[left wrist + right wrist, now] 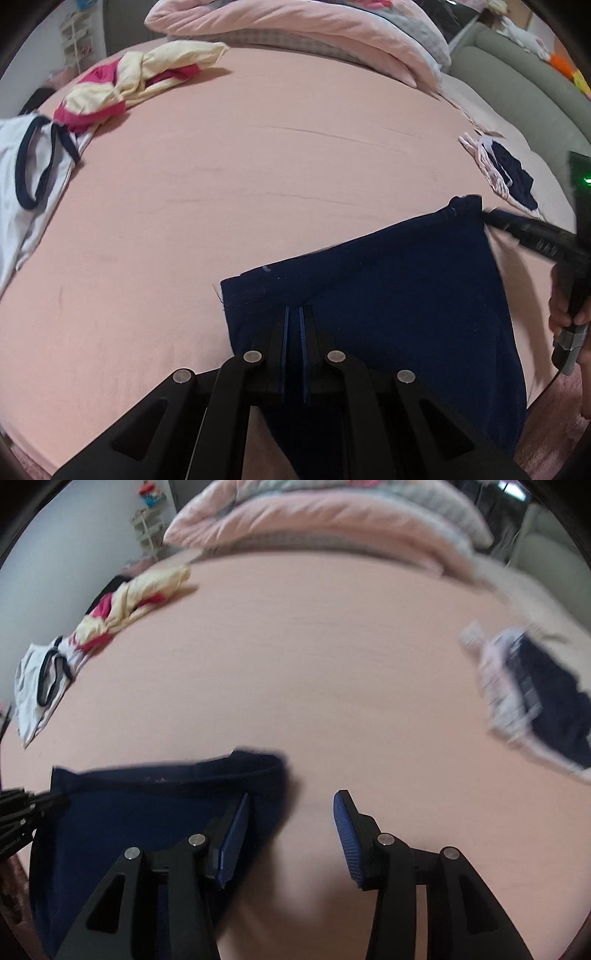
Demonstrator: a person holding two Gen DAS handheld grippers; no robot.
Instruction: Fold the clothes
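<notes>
A navy blue garment (388, 295) lies on the pink bed sheet (240, 184) near the front edge and hangs over it. My left gripper (294, 314) is shut on the garment's near left part, blue pads almost together with cloth between them. In the right wrist view the garment (147, 812) sits at the lower left. My right gripper (291, 808) is open and empty, its left finger over the garment's right edge. The right gripper also shows in the left wrist view (491, 218) beside the garment's far right corner.
A yellow and magenta garment (140, 85) and a white top with navy trim (33, 166) lie at the far left. A folded pink and navy pile (506, 173) sits at the right. Pink bedding (314, 33) is heaped at the back.
</notes>
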